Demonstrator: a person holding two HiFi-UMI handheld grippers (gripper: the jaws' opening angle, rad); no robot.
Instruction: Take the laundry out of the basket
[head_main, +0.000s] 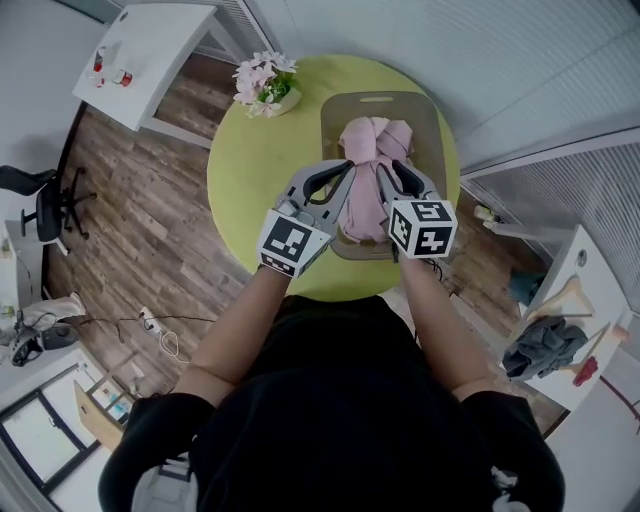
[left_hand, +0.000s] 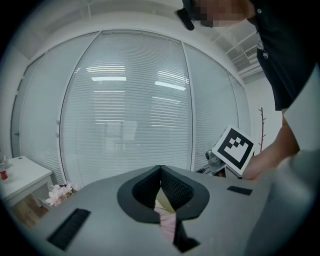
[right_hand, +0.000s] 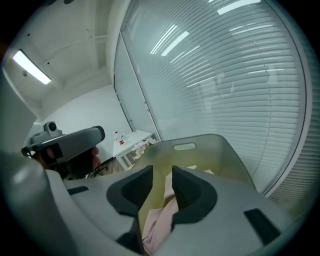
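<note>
- Person's black top (head_main: 340, 400) fills the near foreground. Both forearms reach ahead to the basket (head_main: 428, 125), so the body is squared up to it for a two-handed pull.
- Left gripper (left_hand: 160, 169) sits at the basket's near-left side and points in over the load. Its jaws are closed tip to tip with nothing pinched. Pink cloth shows only through the gap behind the tips, lying below.
- Right gripper (right_hand: 162, 174) is at the basket's near-right side, aimed down into it. Its jaws stand a little apart and press on nothing. The basket's inner wall shows through the gap, with pink fabric just below. Judged as lined up to bite the cloth.
- Laundry (head_main: 370, 150), a pink bundle, is heaped inside the basket and none of it is lifted out. It drapes toward the basket's near wall between the two grippers, probably why both come in from that side.
- The basket rests on the round green table (head_main: 260, 170), toward its far-right part, with the handle slot on the basket's far rim.
- Flowers (head_main: 265, 85) stand left of the basket, well apart and clear of the working side.
- Judgement: this is the approach stage, with no grasp made yet.
</note>
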